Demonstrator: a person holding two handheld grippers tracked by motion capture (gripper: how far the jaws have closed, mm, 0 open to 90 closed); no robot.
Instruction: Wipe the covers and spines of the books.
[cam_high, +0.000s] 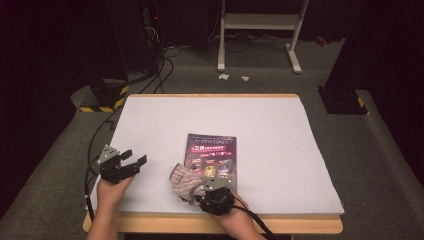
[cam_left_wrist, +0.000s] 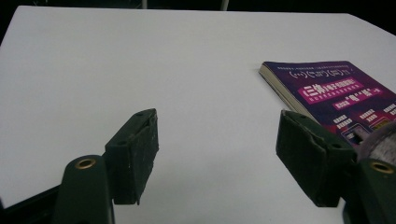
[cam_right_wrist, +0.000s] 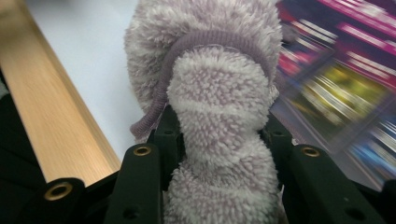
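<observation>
The fluffy pale-purple striped sock (cam_right_wrist: 219, 121) is squeezed by the right gripper (cam_high: 216, 192) (left gripper (cam_high: 120, 165) wide open, empty) beside the purple paperback book (cam_high: 211, 152).

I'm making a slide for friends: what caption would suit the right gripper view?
Right gripper squeezes a fluffy lilac striped cloth between its black fingers, above a purple book.
</observation>
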